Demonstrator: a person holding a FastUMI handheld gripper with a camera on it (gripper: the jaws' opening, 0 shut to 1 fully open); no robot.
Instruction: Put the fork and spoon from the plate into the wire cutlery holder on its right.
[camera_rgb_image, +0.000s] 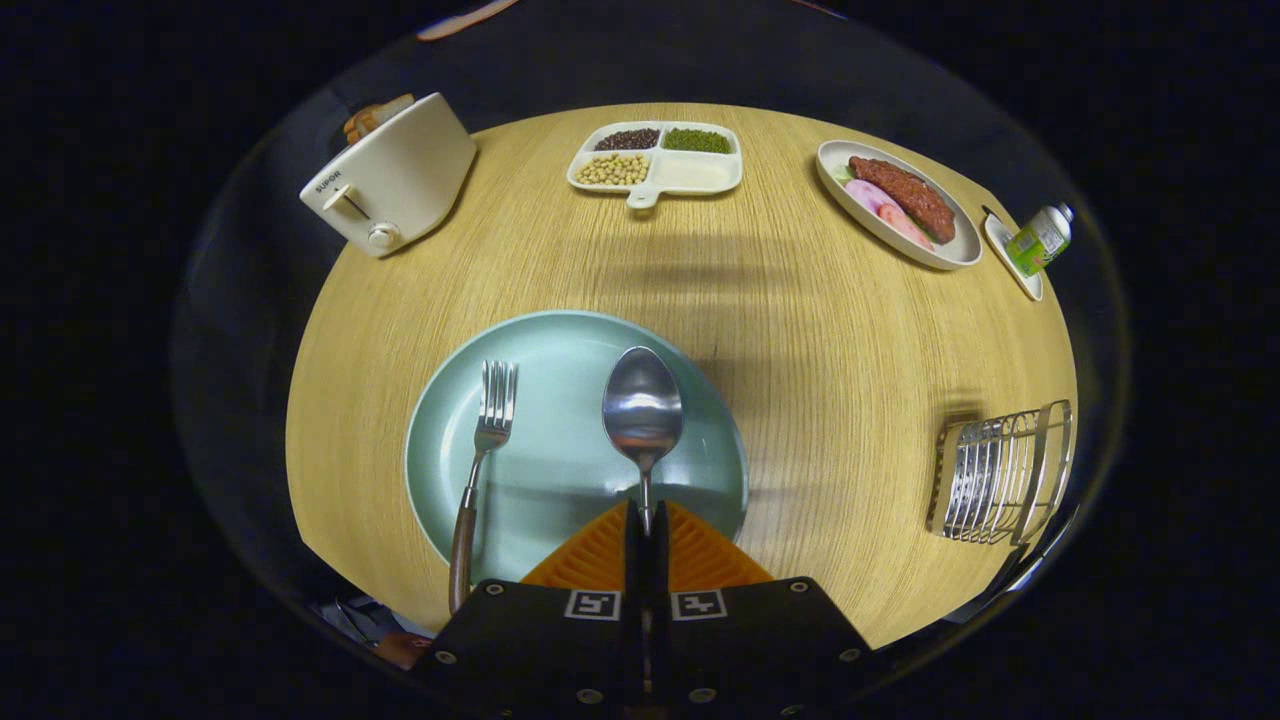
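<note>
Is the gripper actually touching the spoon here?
Touching. In the gripper view the gripper's two fingers are closed together on the spoon's handle, which runs straight into the seam between them; its bowl hangs over the plate.

A round pale-green ceramic plate (560, 480) sat on the worktop. A steel fork with a dark wooden handle (484, 455) lay along its left side, tines pointing away. A shiny steel spoon (642, 410) was held by its handle, bowl forward, above the plate. A chrome wire cutlery holder (1000, 480) stood well to the right.
</note>
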